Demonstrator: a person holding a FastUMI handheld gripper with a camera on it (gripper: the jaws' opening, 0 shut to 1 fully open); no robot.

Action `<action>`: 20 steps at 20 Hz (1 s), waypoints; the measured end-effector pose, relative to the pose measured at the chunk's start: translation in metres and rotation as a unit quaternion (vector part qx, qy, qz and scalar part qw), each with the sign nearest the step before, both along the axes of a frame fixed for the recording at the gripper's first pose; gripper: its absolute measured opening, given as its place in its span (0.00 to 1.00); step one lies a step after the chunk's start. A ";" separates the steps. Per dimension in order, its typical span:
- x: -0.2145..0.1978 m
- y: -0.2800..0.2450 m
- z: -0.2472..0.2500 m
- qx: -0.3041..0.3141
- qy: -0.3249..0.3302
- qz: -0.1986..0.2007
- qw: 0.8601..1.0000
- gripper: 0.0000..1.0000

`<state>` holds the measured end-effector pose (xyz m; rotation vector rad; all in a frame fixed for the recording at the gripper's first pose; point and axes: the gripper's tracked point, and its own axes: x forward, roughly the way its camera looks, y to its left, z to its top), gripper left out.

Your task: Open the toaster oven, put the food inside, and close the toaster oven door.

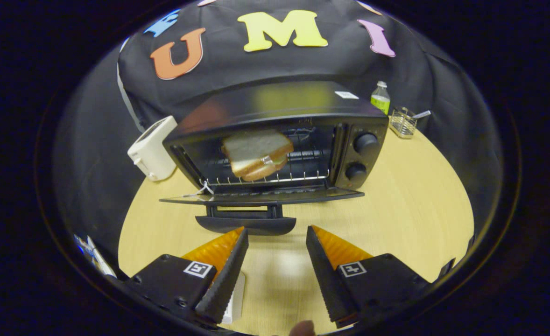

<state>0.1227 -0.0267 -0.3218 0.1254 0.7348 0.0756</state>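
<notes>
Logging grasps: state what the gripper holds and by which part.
Nothing. The gripper is open and empty, just short of the oven door handle; the sandwich lies inside.

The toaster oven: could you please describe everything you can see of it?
The toaster oven is a black box with a glossy top, standing on the wooden table. Its glass door lies folded down flat, handle just ahead of the open, empty hand-held gripper. A sandwich rests on the wire rack. Two round knobs sit at its right side.

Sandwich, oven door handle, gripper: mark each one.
sandwich (257, 154), gripper view, top bread slice
oven door handle (246, 225), gripper view, middle of bar
gripper (277, 238), gripper view, open, gap between fingertips
</notes>
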 end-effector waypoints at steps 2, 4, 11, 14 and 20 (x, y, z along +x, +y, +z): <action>0.013 -0.001 0.012 0.000 -0.021 -0.007 1.000 0.84; 0.022 0.005 0.018 0.003 -0.026 -0.006 1.000 0.84; 0.022 0.017 0.081 -0.010 -0.109 -0.006 0.994 0.84; -0.001 0.022 0.118 -0.004 -0.147 -0.014 0.989 0.84; -0.080 0.031 0.177 -0.002 -0.217 -0.032 0.976 0.84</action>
